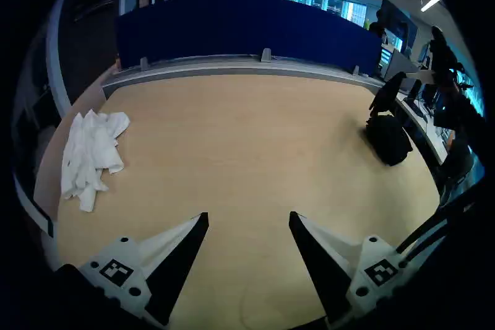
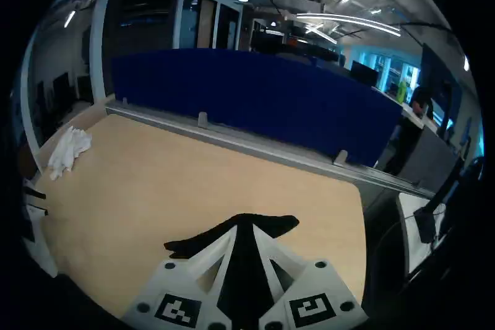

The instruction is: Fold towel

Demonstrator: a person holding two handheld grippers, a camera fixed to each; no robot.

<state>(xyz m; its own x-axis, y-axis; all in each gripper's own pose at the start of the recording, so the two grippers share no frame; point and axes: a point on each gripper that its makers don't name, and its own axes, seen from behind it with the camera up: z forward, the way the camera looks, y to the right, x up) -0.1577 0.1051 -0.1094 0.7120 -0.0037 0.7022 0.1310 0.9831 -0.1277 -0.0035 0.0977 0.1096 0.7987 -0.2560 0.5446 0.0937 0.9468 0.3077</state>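
Towel (image 1: pixel 91 156) crumpled, lengthwise along table (image 1: pixel 260 144) edge

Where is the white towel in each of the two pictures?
Left gripper view: the towel lies crumpled at the left side of the wooden table.
Right gripper view: the towel looks small, far off at the table's left edge.
Shared landmark: the blue divider stands along the table's far edge in both.
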